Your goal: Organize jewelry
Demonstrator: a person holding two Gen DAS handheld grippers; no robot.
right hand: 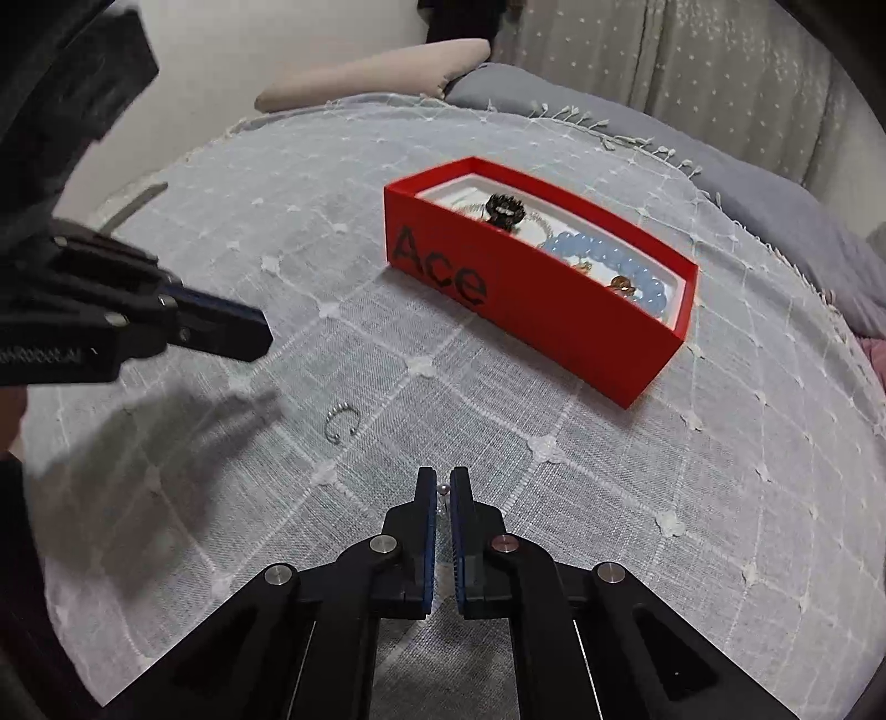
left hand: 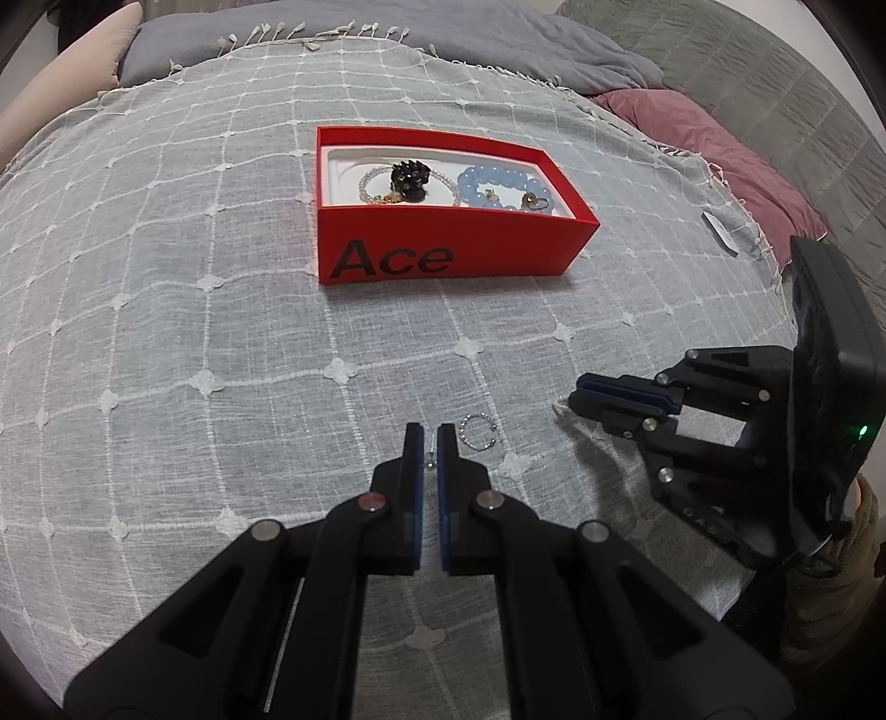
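Observation:
A red box marked "Ace" (left hand: 443,252) (right hand: 554,327) sits on the checked grey cloth. Inside lie a blue bead bracelet (left hand: 498,185) (right hand: 609,255), a clear bead bracelet (left hand: 368,180) and a black spiky piece (left hand: 408,177) (right hand: 503,209). An open silver ring (left hand: 475,432) (right hand: 342,425) lies loose on the cloth, just right of my left gripper (left hand: 429,437) (right hand: 260,338). That gripper hovers above the cloth, shut, with a tiny silver stud (left hand: 430,459) between its pads. My right gripper (right hand: 443,479) (left hand: 576,393) is shut on a small silver bead earring (right hand: 443,489), low over the cloth.
Grey pillows (left hand: 387,44) and a pink pillow (left hand: 692,138) lie beyond the cloth's tasselled edge. A small flat dark-and-white object (left hand: 720,232) rests near the right edge. A person's sleeve (left hand: 830,581) shows behind the right gripper.

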